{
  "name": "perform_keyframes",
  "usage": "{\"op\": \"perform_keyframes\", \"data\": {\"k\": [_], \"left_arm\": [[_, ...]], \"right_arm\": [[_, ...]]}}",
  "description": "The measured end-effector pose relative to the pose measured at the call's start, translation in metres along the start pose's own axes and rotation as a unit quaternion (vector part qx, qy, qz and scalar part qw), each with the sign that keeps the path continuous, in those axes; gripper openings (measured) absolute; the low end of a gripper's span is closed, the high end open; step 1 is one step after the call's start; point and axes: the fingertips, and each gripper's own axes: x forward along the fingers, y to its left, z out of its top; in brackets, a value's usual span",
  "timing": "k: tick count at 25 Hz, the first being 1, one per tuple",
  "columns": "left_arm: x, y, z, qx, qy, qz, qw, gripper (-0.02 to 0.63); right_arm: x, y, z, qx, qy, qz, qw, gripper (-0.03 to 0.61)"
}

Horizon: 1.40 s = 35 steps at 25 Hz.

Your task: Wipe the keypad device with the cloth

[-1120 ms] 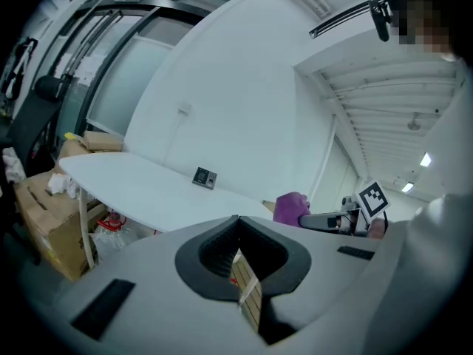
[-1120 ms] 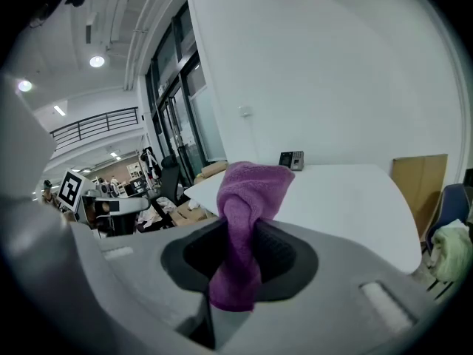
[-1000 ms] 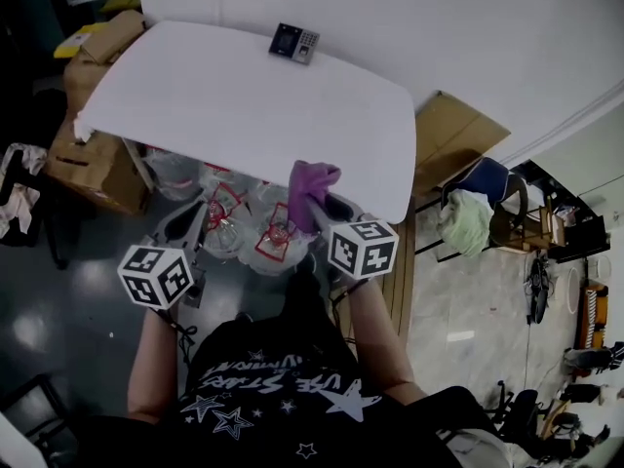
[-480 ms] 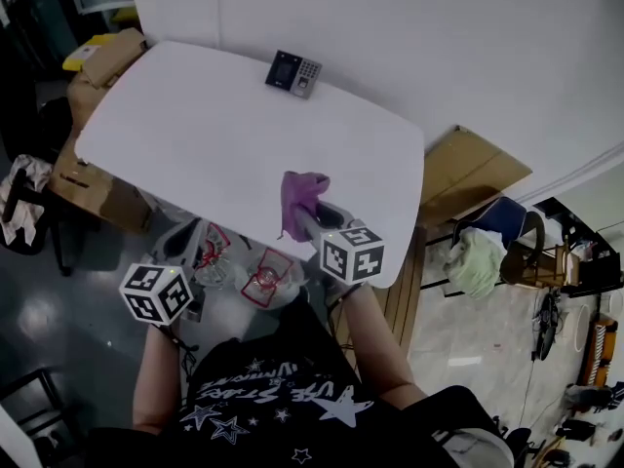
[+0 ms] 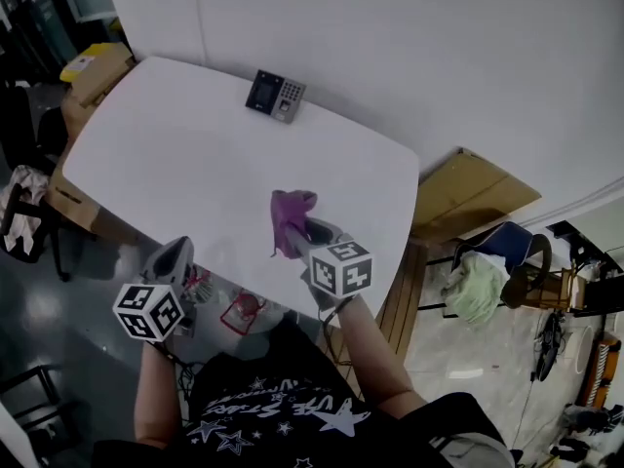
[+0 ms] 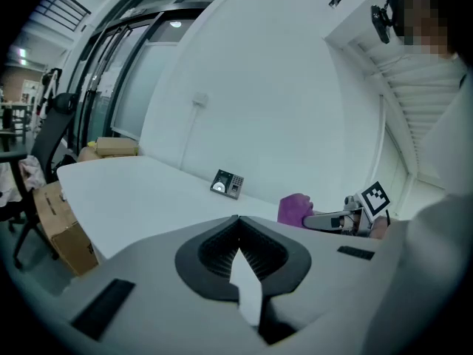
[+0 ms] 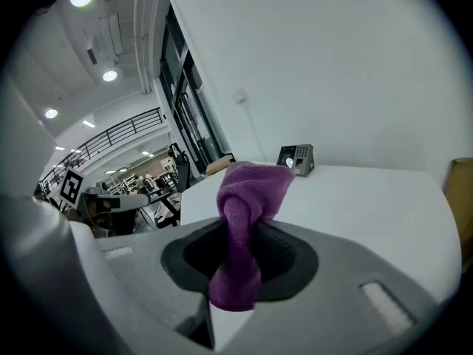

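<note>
The dark keypad device (image 5: pixel 273 95) stands at the far edge of the white table (image 5: pixel 175 164), against the wall; it also shows as the keypad device (image 6: pixel 226 184) and the keypad device (image 7: pixel 295 158). My right gripper (image 5: pixel 297 227) hovers over the table's near right part, shut on a purple cloth (image 5: pixel 290 217) that bunches above its jaws; the cloth (image 7: pixel 245 220) hangs down between them. The cloth (image 6: pixel 295 208) shows to the right in the left gripper view. My left gripper (image 5: pixel 171 258) is at the table's near edge, shut with nothing in it.
Cardboard boxes (image 5: pixel 93 71) stand to the left of the table. Clear bags (image 5: pixel 239 310) lie on the floor under its near edge. A flat cardboard sheet (image 5: pixel 478 198) and a chair with clothes (image 5: pixel 483 271) are to the right.
Both grippers have moved forward toward the table; the right one, with the cloth, has gone from beyond the near edge to over the tabletop.
</note>
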Motion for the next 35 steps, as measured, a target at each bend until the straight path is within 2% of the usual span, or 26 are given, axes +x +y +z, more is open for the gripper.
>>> {"op": "perform_keyframes", "data": {"k": [5, 12, 19, 30, 35], "left_arm": [[0.026, -0.008, 0.009, 0.001, -0.006, 0.016, 0.9998, 0.006], [0.046, -0.009, 0.015, 0.013, -0.001, -0.003, 0.9999, 0.006], [0.063, 0.017, 0.035, 0.021, 0.006, -0.06, 0.998, 0.006], [0.084, 0.076, 0.08, 0.055, 0.011, -0.154, 0.9865, 0.006], [0.091, 0.094, 0.092, 0.06, 0.014, -0.17, 0.9835, 0.006]], "right_arm": [[0.011, -0.024, 0.003, -0.005, 0.016, 0.021, 1.0, 0.097], [0.023, -0.032, 0.013, 0.009, 0.004, 0.006, 1.0, 0.097], [0.032, -0.022, 0.035, 0.018, -0.021, -0.043, 0.999, 0.097], [0.07, 0.003, 0.078, 0.041, -0.064, -0.14, 0.987, 0.097], [0.08, 0.008, 0.095, 0.042, -0.077, -0.164, 0.983, 0.097]]}}
